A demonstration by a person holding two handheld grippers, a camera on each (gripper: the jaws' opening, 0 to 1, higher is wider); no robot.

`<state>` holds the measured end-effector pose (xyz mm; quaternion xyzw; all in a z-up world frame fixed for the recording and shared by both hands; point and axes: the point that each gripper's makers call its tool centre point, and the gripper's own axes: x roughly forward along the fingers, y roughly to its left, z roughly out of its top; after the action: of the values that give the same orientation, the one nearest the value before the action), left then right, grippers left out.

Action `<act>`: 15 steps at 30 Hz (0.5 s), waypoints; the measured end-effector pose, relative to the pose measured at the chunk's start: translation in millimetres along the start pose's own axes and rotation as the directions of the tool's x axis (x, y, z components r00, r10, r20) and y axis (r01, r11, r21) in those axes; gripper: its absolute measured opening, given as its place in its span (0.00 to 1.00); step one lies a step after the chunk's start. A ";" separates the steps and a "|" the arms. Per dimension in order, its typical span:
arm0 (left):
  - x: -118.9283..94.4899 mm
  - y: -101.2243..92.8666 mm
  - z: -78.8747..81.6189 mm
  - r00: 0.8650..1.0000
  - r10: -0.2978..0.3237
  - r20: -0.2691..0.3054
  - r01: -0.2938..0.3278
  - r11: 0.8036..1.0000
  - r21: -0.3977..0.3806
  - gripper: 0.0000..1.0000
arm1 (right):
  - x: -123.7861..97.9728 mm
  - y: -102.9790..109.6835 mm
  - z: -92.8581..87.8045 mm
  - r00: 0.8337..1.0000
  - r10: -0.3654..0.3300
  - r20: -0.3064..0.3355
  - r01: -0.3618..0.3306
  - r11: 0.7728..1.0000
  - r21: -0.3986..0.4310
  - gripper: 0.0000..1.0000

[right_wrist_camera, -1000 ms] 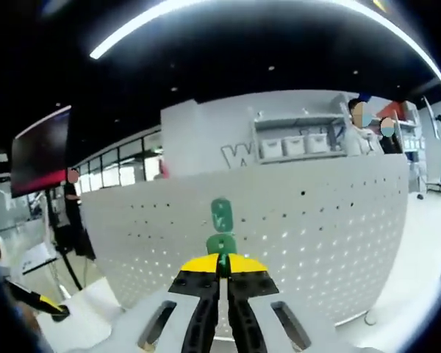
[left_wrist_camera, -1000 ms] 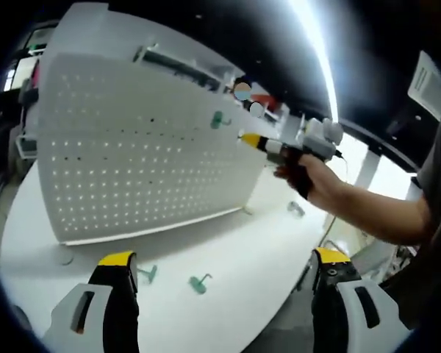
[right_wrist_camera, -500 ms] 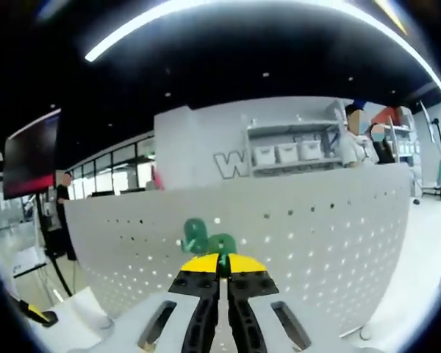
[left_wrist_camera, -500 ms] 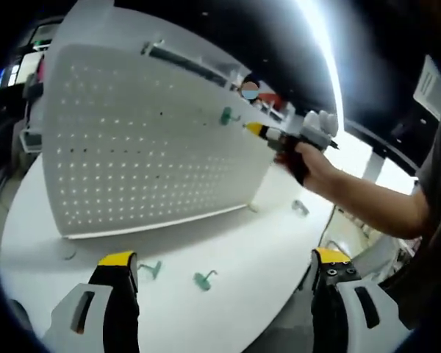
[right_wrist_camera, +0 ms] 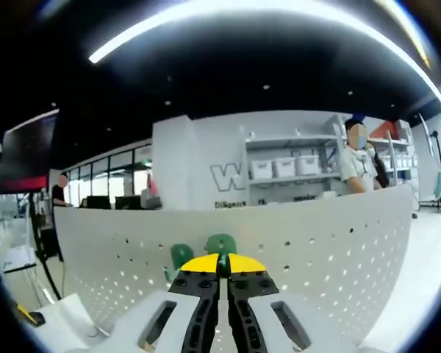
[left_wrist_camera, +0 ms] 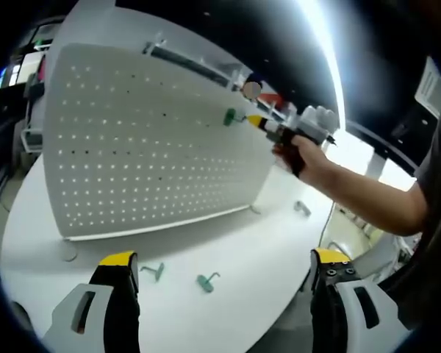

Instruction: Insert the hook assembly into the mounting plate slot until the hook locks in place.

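A white pegboard mounting plate [left_wrist_camera: 147, 140] stands upright on the white table [left_wrist_camera: 264, 250]. High on its right part sits a green hook [left_wrist_camera: 230, 116], with the yellow tip of my right gripper [left_wrist_camera: 254, 121], held by a person's hand [left_wrist_camera: 305, 154], just right of it. In the right gripper view my right gripper [right_wrist_camera: 220, 259] is shut on a green hook assembly [right_wrist_camera: 221, 243] close to the plate [right_wrist_camera: 323, 243]. A second green hook [right_wrist_camera: 180, 255] sits on the plate just left of it. My left gripper [left_wrist_camera: 224, 259] hangs open over the table's near side, holding nothing.
Two loose green hooks [left_wrist_camera: 153, 272] [left_wrist_camera: 206, 282] lie on the table in front of the plate, and a pale hook [left_wrist_camera: 301, 208] lies to its right. Behind the plate are shelves with bins [right_wrist_camera: 283, 165] and a standing person [right_wrist_camera: 356, 158].
My right gripper has moved up and along the plate with its hook. The mounted hook, straight ahead of the jaws a second ago, now sits left of the held one. The left gripper stayed open.
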<state>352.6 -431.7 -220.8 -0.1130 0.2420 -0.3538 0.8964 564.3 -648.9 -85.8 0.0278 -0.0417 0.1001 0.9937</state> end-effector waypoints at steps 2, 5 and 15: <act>-0.4 1.2 0.7 1.000 0.002 0.001 -0.002 1.000 -0.003 0.98 | 1.2 -1.6 2.0 1.000 -0.003 0.008 0.003 1.000 -0.002 0.00; -2.2 5.1 3.6 1.000 0.011 0.012 -0.011 1.000 -0.011 0.98 | 3.2 -3.7 1.5 1.000 -0.007 0.010 0.007 1.000 -0.012 0.00; -1.7 10.3 2.9 1.000 0.022 0.011 -0.022 1.000 -0.018 0.98 | 5.3 -11.1 -7.4 0.999 -0.031 0.014 0.031 0.999 -0.004 0.00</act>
<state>359.0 -423.0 -221.6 -0.1200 0.2414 -0.3411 0.9005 572.2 -658.3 -93.2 0.0272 -0.0482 0.0842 0.9949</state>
